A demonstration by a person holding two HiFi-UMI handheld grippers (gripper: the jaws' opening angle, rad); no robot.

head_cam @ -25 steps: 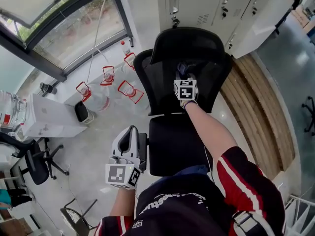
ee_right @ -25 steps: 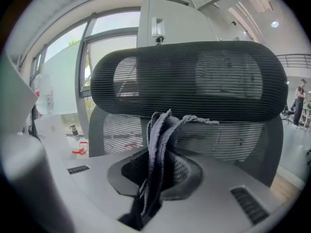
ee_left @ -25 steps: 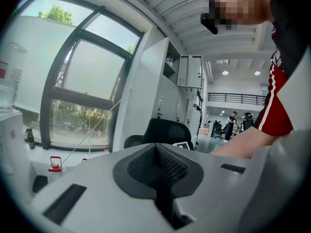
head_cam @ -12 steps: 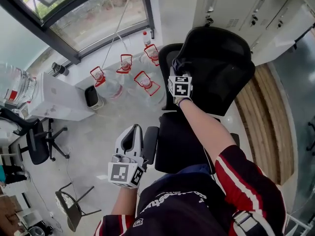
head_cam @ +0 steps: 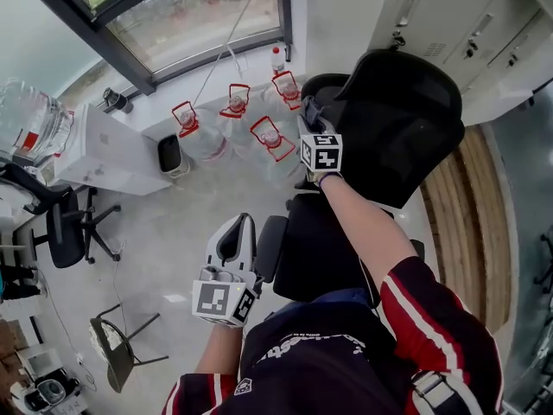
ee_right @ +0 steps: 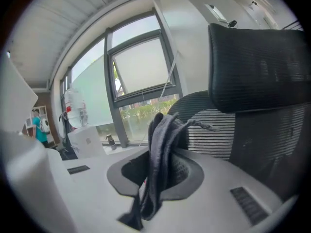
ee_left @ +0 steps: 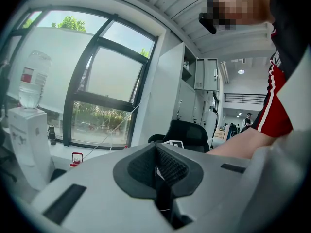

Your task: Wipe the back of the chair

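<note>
Head view: my right gripper [head_cam: 309, 115] is at the left edge of the chair [head_cam: 406, 119] back, in the upper middle of the frame. Its tips are dark against the black mesh and partly behind the marker cube, so I cannot make out what it holds from here. My arm and body cover the chair's base and most of the seat. My left gripper [head_cam: 233, 240] hangs lower left of centre, just beside the armrest. A second ago the right gripper was at the middle of the back; now it is over at the left edge, nearer the jugs [head_cam: 263, 137] on the floor. The left gripper is about where it was.

Left gripper view: the jaws are pressed together with nothing between them. The chair shows small beyond them, and my right arm is cut off at the right edge.

Right gripper view: the jaws are clamped on a grey cloth [ee_right: 156, 135], which sticks up between the pads and hangs down below them. The mesh back and headrest [ee_right: 257, 67] fill the right side. I cannot tell whether the cloth touches the mesh.
</note>
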